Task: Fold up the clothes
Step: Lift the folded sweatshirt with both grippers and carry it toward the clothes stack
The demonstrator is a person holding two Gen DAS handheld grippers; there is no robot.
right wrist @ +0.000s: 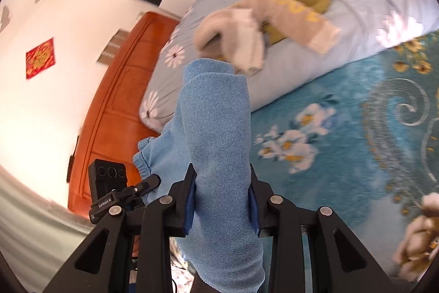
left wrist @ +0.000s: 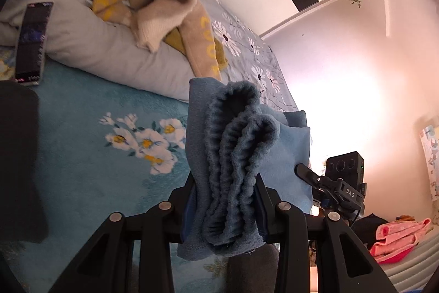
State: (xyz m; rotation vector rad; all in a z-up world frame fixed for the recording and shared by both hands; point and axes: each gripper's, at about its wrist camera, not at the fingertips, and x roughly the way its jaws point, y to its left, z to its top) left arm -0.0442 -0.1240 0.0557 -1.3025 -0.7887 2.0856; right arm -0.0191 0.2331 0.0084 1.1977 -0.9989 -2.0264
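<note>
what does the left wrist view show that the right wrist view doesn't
Only the left wrist view shows a dark phone lying at the pillow's edge, a pink folded cloth at lower right, and the blue garment's ribbed elastic band bunched in the left gripper. Only the right wrist view shows the orange wooden door and a red wall decoration. Both show the blue fleece garment clamped, the beige sweater on the grey pillow, and the teal floral bedspread.

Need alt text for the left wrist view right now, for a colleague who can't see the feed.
The left gripper is shut on the gathered, ribbed edge of a blue fleece garment, held above a teal floral bedspread. Behind it a beige and mustard sweater lies crumpled on a grey pillow; the right gripper shows at the garment's right side.
</note>
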